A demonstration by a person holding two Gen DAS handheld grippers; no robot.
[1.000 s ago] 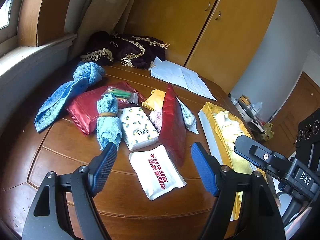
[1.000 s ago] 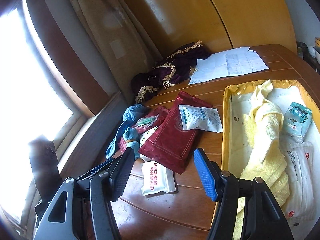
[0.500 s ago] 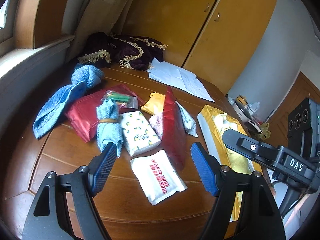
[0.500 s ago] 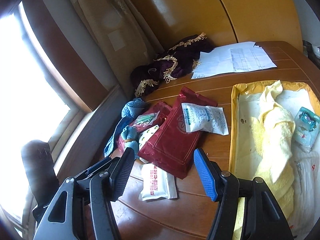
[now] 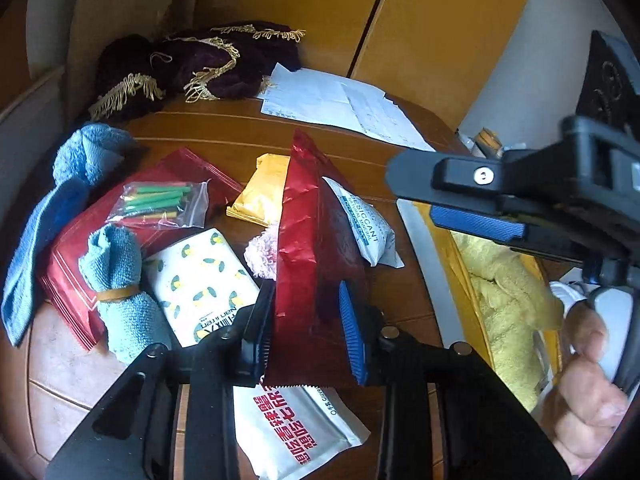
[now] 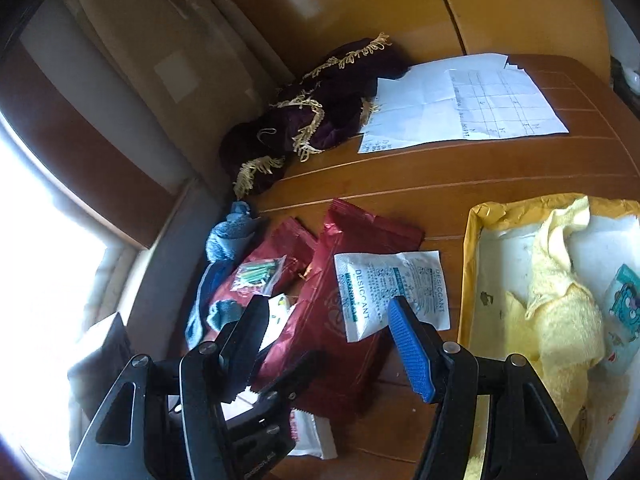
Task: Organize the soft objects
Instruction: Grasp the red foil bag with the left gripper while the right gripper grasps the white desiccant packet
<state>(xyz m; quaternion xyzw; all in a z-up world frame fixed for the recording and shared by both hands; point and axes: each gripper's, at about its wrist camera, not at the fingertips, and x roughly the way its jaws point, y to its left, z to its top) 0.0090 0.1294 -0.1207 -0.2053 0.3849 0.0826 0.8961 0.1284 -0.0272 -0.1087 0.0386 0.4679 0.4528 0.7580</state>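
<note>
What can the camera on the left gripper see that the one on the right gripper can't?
Only the left view shows the gold pouch, the pink fluffy ball and a hand. Only the right view shows the teal cartoon packet inside the tray. Both show the red foil bag, the desiccant packet lying on it, and the yellow towel.

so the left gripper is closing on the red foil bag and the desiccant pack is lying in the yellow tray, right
Not quite. The left gripper is closing on the red foil bag, but the desiccant pack lies on that bag, outside the yellow tray. The right wrist view shows it.
</note>
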